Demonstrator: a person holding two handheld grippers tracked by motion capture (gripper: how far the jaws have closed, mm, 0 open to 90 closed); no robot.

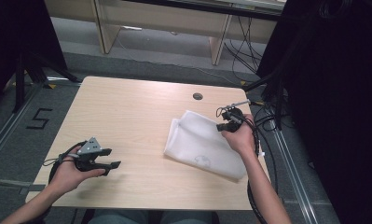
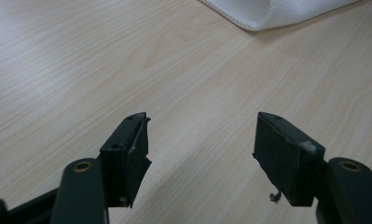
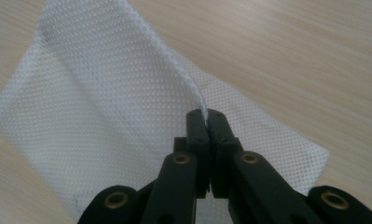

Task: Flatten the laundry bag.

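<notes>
A white mesh cloth (image 1: 200, 142) lies folded on the right half of the light wooden table (image 1: 127, 116). My right gripper (image 1: 223, 122) hovers over the cloth's far right part, shut on its edge. In the right gripper view the jaws pinch that raised edge of the cloth (image 3: 104, 107), and the fabric rises from the table to the gripper (image 3: 205, 114). My left gripper (image 1: 113, 158) rests low at the table's near left, held in a hand, far from the cloth. In the left gripper view it (image 2: 200, 149) stands open over bare wood, with a corner of the cloth (image 2: 272, 11) beyond.
A round cable hole (image 1: 197, 96) sits in the table near its far edge. Black cables (image 1: 263, 121) hang off the right side of the table. Dark curtains stand left and right, and a wooden desk frame (image 1: 165, 18) stands behind.
</notes>
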